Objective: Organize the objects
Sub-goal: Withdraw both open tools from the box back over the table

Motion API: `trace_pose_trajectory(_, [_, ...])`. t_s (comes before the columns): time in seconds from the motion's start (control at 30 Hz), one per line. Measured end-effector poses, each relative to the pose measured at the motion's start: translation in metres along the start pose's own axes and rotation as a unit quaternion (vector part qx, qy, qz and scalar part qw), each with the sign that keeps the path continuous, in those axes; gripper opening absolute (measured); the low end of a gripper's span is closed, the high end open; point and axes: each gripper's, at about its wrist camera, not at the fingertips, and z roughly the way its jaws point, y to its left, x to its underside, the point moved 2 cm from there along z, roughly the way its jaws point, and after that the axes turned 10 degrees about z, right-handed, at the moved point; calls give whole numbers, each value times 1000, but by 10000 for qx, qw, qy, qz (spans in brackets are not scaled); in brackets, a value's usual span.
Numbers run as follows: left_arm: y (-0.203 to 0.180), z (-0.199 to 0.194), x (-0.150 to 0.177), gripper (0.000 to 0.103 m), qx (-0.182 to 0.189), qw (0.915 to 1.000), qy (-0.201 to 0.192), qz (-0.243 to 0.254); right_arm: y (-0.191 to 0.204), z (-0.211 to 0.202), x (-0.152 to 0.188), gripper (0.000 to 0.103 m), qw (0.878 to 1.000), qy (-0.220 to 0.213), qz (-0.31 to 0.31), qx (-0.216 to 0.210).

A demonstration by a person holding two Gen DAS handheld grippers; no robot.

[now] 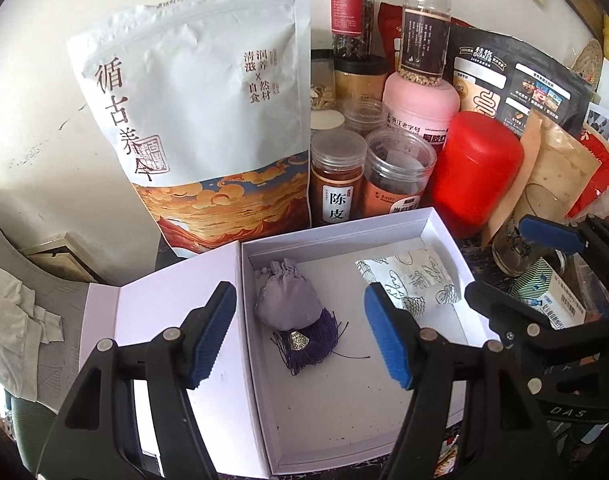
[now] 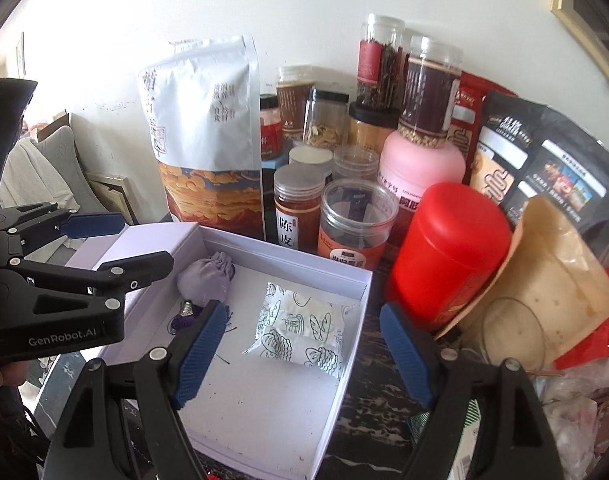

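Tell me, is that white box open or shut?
Open: the box has its lid folded out flat, with a pouch and packet visible inside.

The white box (image 1: 444,224) is made of matt, smooth card. A pouch (image 1: 288,300) of soft lilac cloth with a thready purple tassel (image 1: 304,356) is seen inside, beside a crinkled printed paper sachet (image 1: 416,280). The red canister (image 1: 476,168) is of glossy plastic; the jars (image 1: 336,176) are of clear plastic.

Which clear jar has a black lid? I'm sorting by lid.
The short jar of yellow-tan contents in the back row, under the tall jar with the red label. The other clear jars have see-through lids.
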Motion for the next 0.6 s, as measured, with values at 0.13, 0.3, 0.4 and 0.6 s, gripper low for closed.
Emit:
trace_pose_trajectory(0.13, [-2,-27,0,65,-36,9999,-102,-23,7,-27,1,80,9999,-117,-50,21])
trace_pose_trajectory(0.3, [-5,-58,4,65,-130,9996,-257,-45,16,-58,5,80,9995,-278,-99,58])
trace_pose_trajectory(0.4, [-7,-79,8,65,-191,9992,-353,-36,20,-75,9,80,9992,-369,-134,28])
trace_pose_trajectory(0.6, [-15,-119,19,65,-368,9982,-464,-2,27,-106,21,80,9985,-479,-248,29])
